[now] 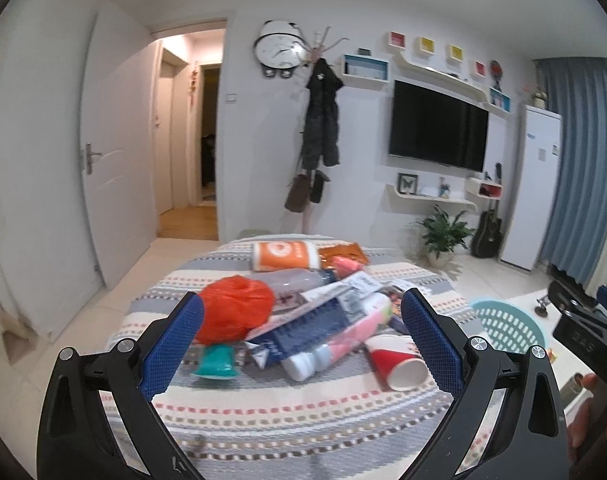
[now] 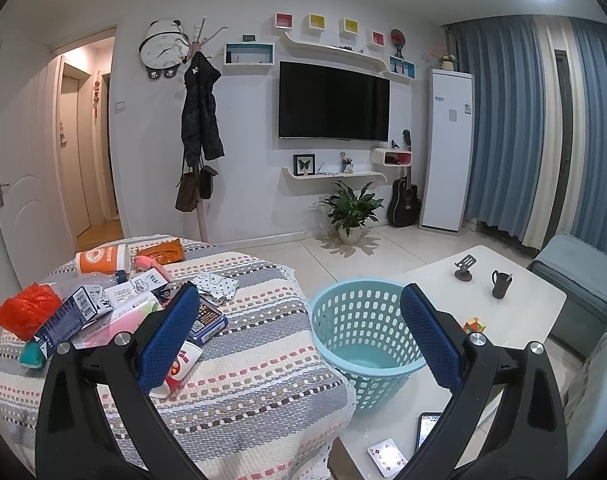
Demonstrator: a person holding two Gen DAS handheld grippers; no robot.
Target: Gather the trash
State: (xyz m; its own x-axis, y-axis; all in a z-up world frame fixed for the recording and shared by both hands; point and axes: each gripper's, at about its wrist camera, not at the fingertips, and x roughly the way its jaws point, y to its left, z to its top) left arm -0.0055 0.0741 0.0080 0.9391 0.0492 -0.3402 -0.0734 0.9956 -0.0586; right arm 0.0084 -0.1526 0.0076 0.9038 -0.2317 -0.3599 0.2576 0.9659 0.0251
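Observation:
A heap of trash lies on the round table with the striped cloth: a crumpled orange plastic bag, a dark blue carton, a pink and white bottle, a red paper cup on its side, a teal lid and an orange and white cup. My left gripper hovers open above the heap, holding nothing. My right gripper is open and empty, above the gap between the table and the light blue basket, which is empty.
The basket stands on a white coffee table with a dark mug, a phone stand, a cube puzzle, a phone and a playing card. A blue armchair sits at right.

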